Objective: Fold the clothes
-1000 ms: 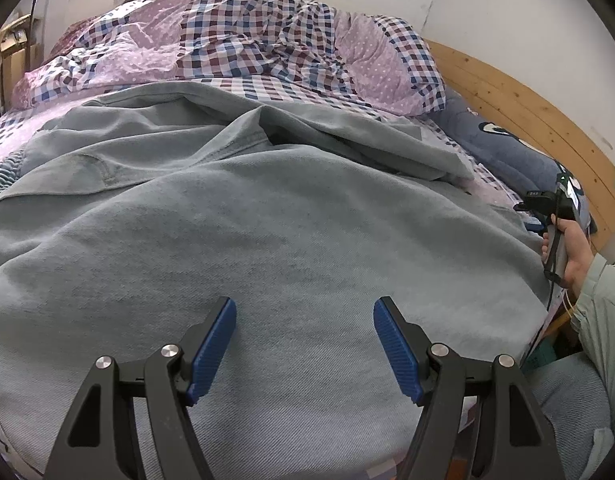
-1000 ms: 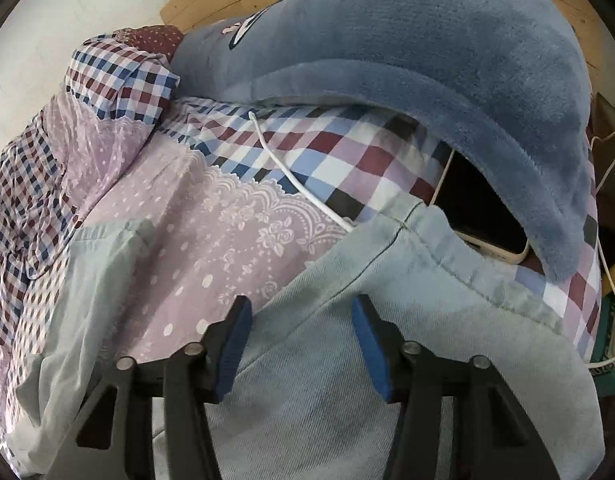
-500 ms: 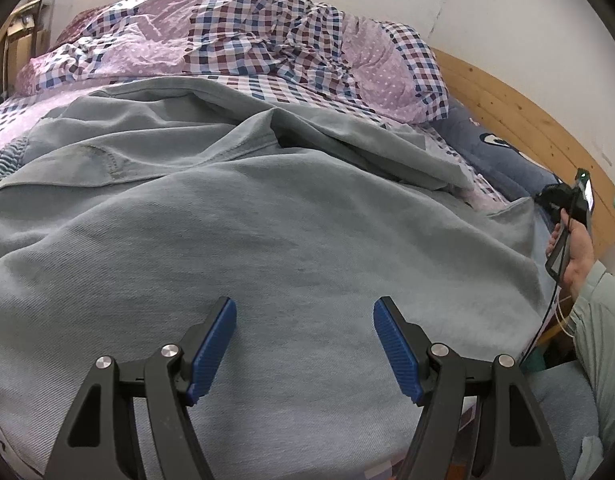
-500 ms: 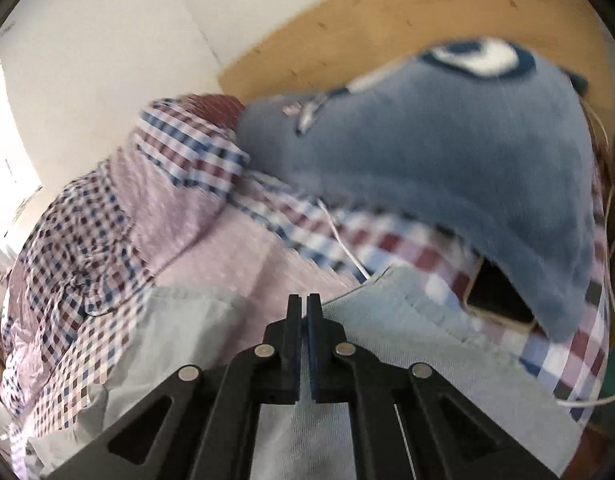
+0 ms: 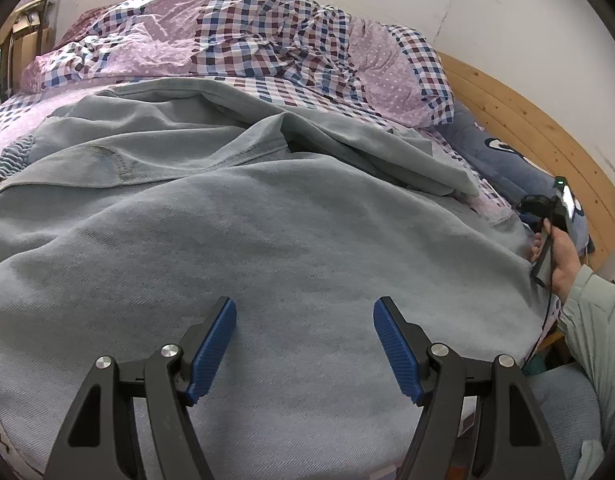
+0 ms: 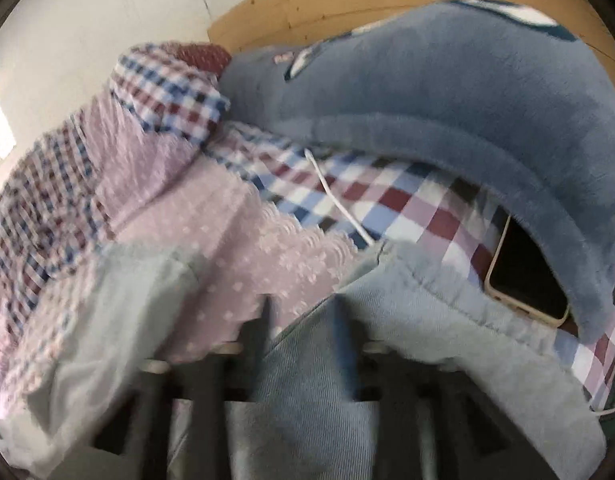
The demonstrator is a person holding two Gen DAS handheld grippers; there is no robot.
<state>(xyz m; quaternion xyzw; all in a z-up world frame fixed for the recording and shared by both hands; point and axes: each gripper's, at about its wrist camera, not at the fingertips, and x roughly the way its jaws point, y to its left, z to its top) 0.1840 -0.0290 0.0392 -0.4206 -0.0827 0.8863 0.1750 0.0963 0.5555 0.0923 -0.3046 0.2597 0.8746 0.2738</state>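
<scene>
Lying under left claw (image 5: 305, 346): jeans (image 5: 267, 232), w/ pads clear.

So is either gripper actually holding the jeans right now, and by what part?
Neither. The left gripper is open above the jeans. The right gripper is opening, blurred, straddling the hem without pinching it.

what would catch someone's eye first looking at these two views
A big pale blue-grey denim garment lies spread over the bed and fills most of the left wrist view, with the left gripper open just above it. Behind it sits a rumpled purple and checked quilt near the wall. In the blurred right wrist view, a plush blue pillow covers part of a phone, and the right gripper is opening over the garment's hem.
</scene>
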